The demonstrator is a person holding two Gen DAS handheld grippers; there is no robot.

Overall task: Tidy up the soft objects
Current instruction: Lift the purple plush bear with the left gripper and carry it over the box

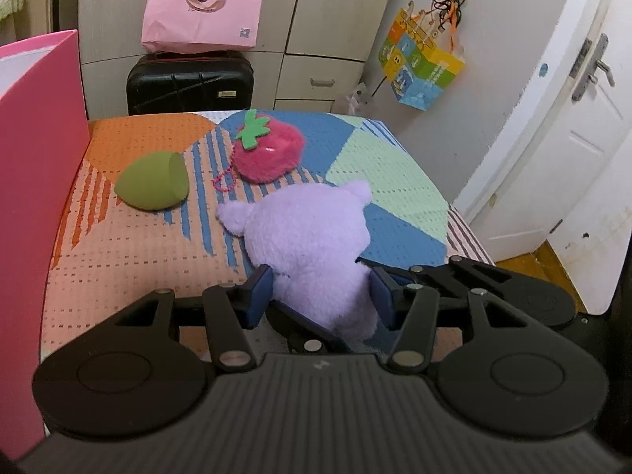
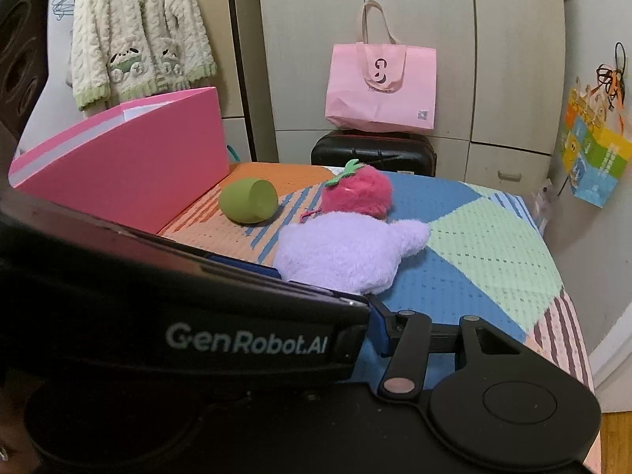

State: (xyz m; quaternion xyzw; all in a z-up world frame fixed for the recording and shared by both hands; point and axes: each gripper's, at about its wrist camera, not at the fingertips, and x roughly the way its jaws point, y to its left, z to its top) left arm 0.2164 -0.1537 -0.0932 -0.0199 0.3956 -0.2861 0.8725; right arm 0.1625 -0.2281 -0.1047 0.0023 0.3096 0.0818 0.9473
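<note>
Patchwork bedspread (image 1: 138,260) carries a lilac plush toy (image 1: 312,245), light and squashy. Left gripper (image 1: 322,296) pinches its lower body; grip the bulk. Right gripper (image 2: 379,326) at five o'clock: state unclear.

Lilac plush (image 1: 312,245); pink strawberry (image 1: 268,154) with green leaf; olive-green sponge (image 1: 154,185); pink box (image 2: 130,166); bedspread (image 1: 379,166) patterned orange, blue, mint.
</note>
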